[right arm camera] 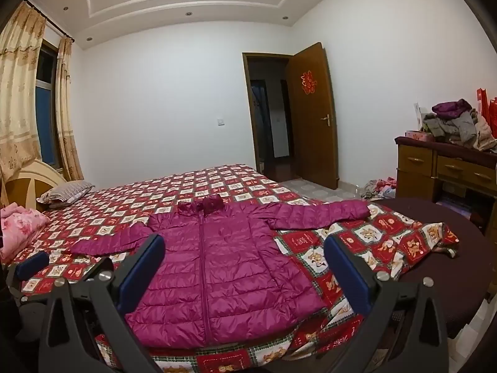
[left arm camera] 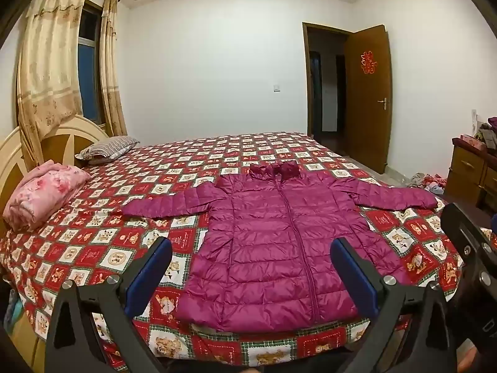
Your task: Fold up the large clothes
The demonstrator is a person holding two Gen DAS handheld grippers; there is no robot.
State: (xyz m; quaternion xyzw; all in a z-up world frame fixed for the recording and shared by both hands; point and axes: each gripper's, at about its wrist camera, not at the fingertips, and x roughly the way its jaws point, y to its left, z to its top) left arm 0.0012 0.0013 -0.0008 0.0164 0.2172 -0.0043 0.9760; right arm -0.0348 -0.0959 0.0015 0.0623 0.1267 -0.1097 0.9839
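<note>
Magenta quilted fabric fills the middle of both views: a puffer jacket (left arm camera: pixel 279 242) lies flat and face up on the bed (left arm camera: pixel 93 248), zipped, with its hem at the near edge, its collar pointing toward the far wall and both sleeves spread out to the sides. A red and white checked bedspread (right arm camera: pixel 372 242) with bear pictures covers the bed under it. The left hand-held gripper (left arm camera: pixel 251 261) hangs above the near edge of the bed with its blue-padded fingers spread wide and nothing between them, clear of the jacket. The right hand-held gripper (right arm camera: pixel 244 259) is likewise released, fingers wide apart and holding nothing, above the jacket's lower half. A folded pink quilt (left arm camera: pixel 43 192) and a striped pillow (left arm camera: pixel 107 149) lie near the headboard. A wooden door (right arm camera: pixel 312 115) stands open in the far corner, and clothes are piled on a dresser (right arm camera: pixel 447 161) at the right.
</note>
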